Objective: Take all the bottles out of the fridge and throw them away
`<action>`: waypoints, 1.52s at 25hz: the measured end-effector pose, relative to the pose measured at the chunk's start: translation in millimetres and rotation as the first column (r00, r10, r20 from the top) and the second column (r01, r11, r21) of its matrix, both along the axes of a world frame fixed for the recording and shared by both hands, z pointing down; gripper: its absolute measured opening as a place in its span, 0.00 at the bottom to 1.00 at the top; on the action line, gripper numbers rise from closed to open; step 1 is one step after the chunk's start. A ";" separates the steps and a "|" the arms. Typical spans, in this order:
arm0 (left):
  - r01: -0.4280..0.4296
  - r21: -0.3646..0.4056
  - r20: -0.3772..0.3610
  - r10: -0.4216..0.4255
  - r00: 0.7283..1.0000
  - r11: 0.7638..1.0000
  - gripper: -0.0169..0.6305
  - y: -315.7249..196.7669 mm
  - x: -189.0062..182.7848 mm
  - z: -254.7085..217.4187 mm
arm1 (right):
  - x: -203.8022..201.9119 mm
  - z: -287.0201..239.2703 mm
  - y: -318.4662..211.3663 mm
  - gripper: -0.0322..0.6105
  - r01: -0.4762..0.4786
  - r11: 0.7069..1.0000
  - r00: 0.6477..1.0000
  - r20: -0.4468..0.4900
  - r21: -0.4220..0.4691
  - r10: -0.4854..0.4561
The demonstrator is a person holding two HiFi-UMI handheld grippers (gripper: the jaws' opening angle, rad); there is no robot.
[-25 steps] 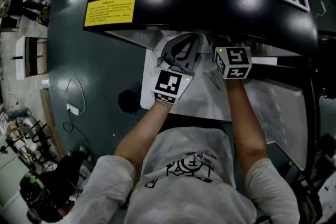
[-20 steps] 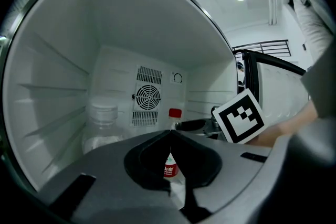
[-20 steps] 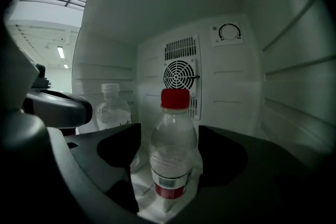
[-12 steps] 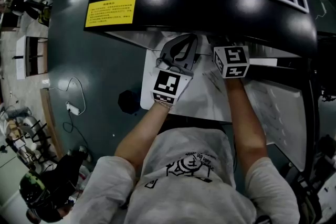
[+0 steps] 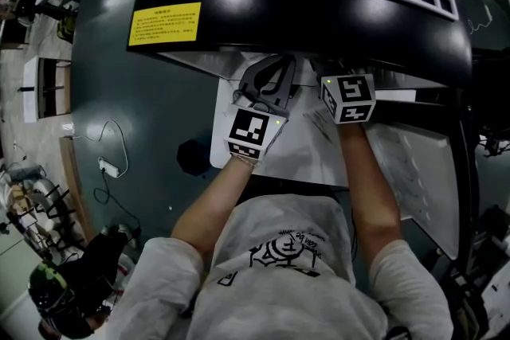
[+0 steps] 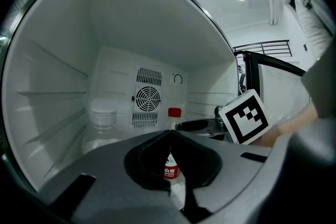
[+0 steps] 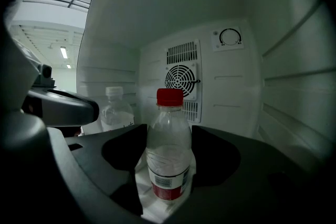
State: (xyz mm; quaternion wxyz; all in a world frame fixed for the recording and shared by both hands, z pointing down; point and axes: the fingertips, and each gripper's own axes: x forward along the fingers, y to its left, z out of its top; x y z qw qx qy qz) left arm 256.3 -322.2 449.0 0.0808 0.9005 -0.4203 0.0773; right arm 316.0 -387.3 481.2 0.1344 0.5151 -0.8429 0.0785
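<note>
In the fridge [image 7: 294, 60] the upright red-capped bottle [image 7: 168, 165] stands grasped between the just-closing fingers [image 7: 121, 149] of the right gripper [image 7: 168, 131]; the left gripper [image 6: 169, 134] is clenched empty.

We look along the right gripper [image 7: 168, 168] into a white fridge [image 7: 131, 13]. At centre, a clear bottle with a red cap [image 7: 168, 136] stands upright between our dark jaws, which have just been closing; both pads meet its sides. At ten o'clock from it, farther back, a second clear bottle with a white cap [image 7: 116, 112] also stands upright. On the back wall, a round fan grille [image 7: 182, 80] sits at twelve o'clock above the red cap, with a dial [image 7: 230, 38] at one o'clock. Shelf ribs [image 7: 294, 76] line the side wall at three o'clock.
</note>
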 end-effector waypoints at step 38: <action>-0.030 0.033 -0.005 0.030 1.000 0.999 0.05 27.9 -2.6 -56.7 | -0.3 -75.2 81.0 0.48 0.076 0.996 0.997 -0.007 0.042 -0.076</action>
